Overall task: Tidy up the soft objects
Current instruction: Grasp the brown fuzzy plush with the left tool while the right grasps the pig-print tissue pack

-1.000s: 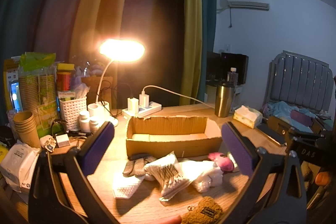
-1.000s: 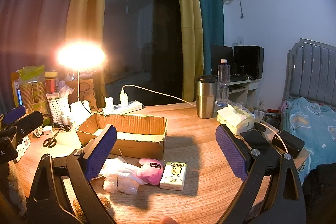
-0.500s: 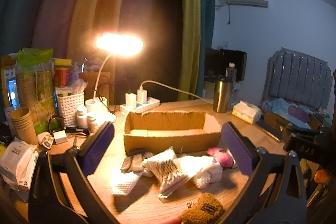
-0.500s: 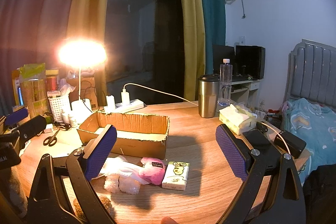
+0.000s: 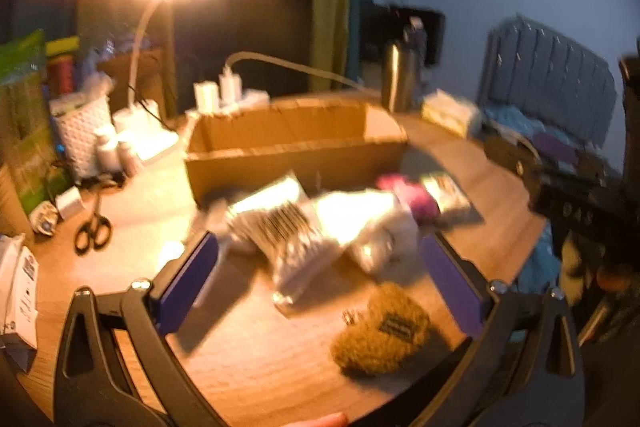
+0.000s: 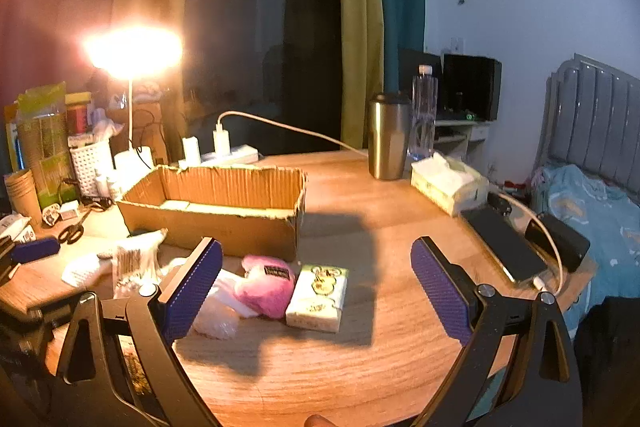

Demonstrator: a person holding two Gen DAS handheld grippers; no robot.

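Hovering: left hand-held gripper point(image 5: 320, 267) and right hand-held gripper point(image 6: 316, 281), both with jaws spread wide and nothing between them.
Pads: ribbed purple rubber on black frames.
Table point(image 6: 400, 203): warm wood grain, rounded near edge.
Box point(image 6: 224, 203): one corrugated cardboard box, ragged rim, open top, far of the soft pile.
Brown plush point(image 5: 380, 341): one fuzzy lump with a dark label, near and between the left pads.
Cotton swab pack point(image 5: 288, 239): crinkly clear plastic, just far of the left jaws.
Pink plush point(image 6: 266, 285): one, soft, touching the tissue pack point(image 6: 318, 297) to its right, both between the right pads.
Steel tumbler point(image 6: 390, 135): one, smooth, far right.
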